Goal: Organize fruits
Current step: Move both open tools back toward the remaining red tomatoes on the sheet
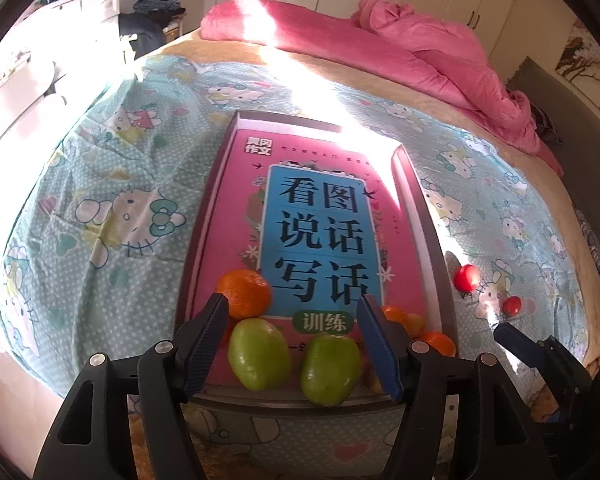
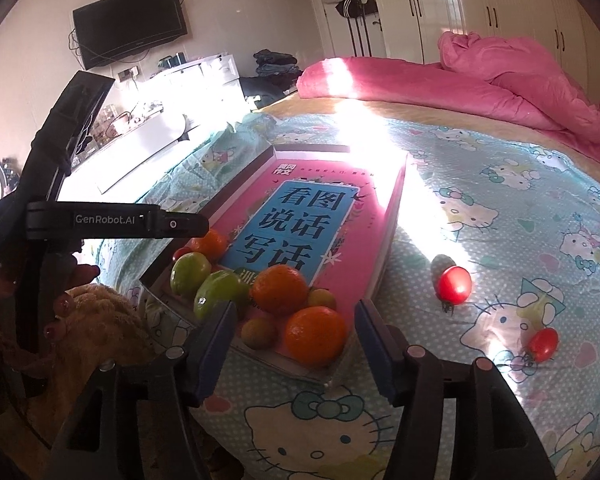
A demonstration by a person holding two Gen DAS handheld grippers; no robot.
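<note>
A shallow tray (image 1: 428, 216) lined with a pink and blue book cover (image 1: 320, 232) lies on the bed. At its near end sit two green fruits (image 1: 260, 354), several oranges (image 2: 316, 336) and small brownish fruits (image 2: 260, 332). Two cherry tomatoes (image 2: 455, 284) lie loose on the sheet to the right of the tray (image 2: 384, 256). My left gripper (image 1: 292, 312) hovers open over the green fruits, its pads clear of them. Over the tray's near corner, my right gripper (image 2: 296, 312) also stands open above an orange, gripping nothing.
The bed carries a light-blue cartoon-cat sheet (image 1: 112, 208) and a bunched pink quilt (image 1: 420, 48) at the far side. A person's hand (image 2: 76, 280) holds the left gripper's handle (image 2: 112, 220) at the left. White furniture, a wall television (image 2: 128, 32) and wardrobes stand beyond.
</note>
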